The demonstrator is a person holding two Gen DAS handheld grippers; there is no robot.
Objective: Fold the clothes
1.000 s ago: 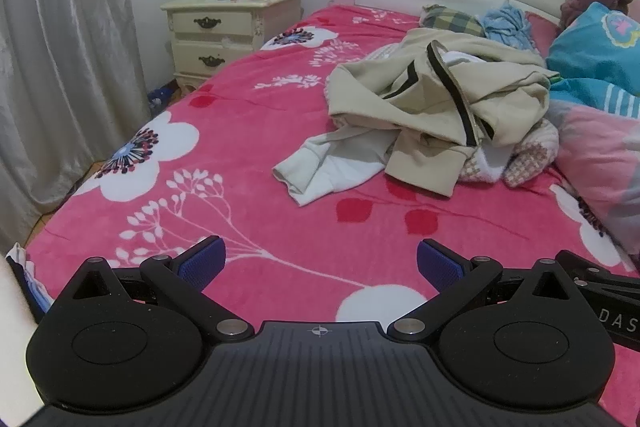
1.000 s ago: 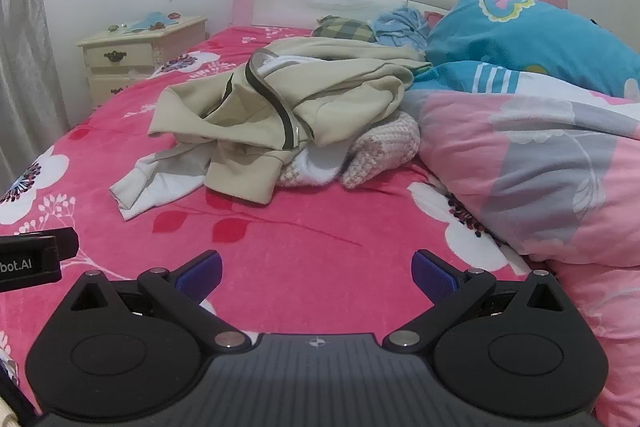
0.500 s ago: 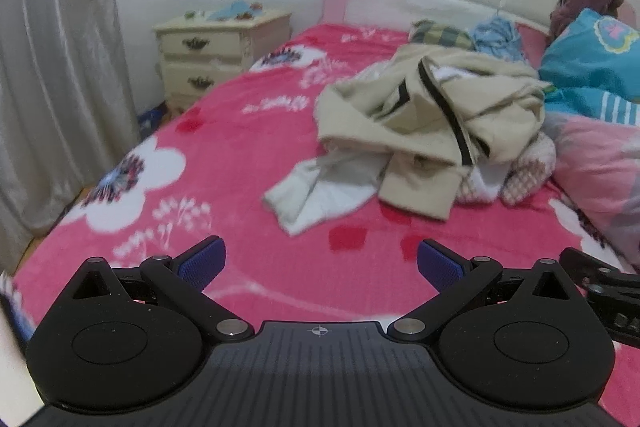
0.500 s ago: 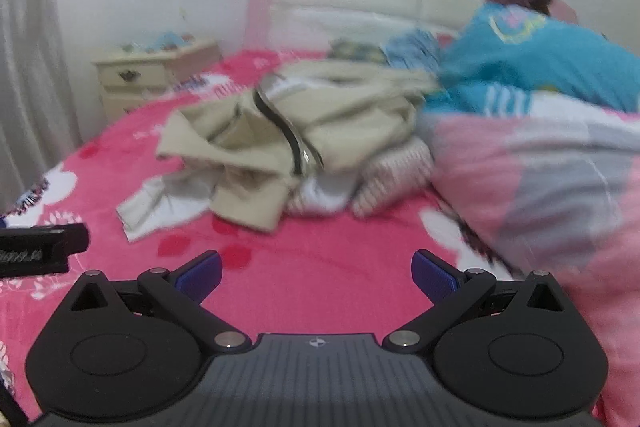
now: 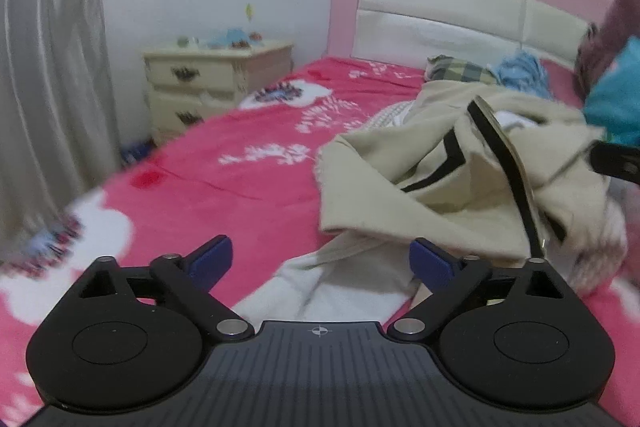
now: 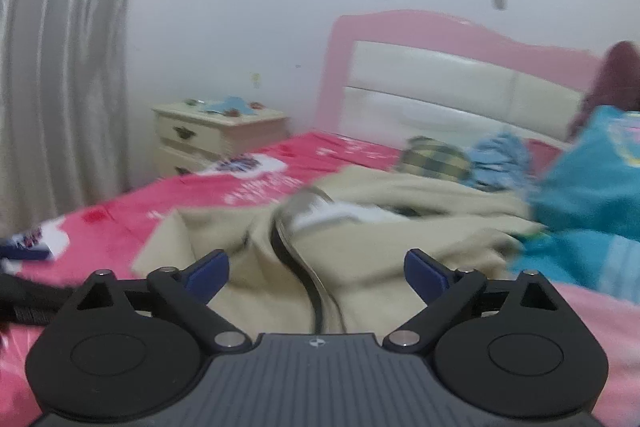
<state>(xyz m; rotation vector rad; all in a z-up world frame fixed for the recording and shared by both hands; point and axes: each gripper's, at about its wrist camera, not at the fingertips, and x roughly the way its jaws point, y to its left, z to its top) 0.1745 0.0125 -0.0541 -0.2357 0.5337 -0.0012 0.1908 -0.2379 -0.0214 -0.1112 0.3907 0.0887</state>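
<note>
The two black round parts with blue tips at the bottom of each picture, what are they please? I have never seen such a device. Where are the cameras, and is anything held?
They are parts of hand-held grippers. A person holds one in each hand, and each carries a camera that looks forward along its two fingers. So one picture looks out from the left gripper and the other from the right gripper. The blue tips are the finger pads.

Both look over a bed with a pink flowered cover. On it lies a heap of clothes: a beige jacket with black stripes on top, with a white garment under its near edge. Behind are a plaid cloth, blue bedding and the pink headboard. A nightstand stands beside the bed, next to a curtain.

Both grippers are open and hold nothing. Nothing looks folded yet.
</note>
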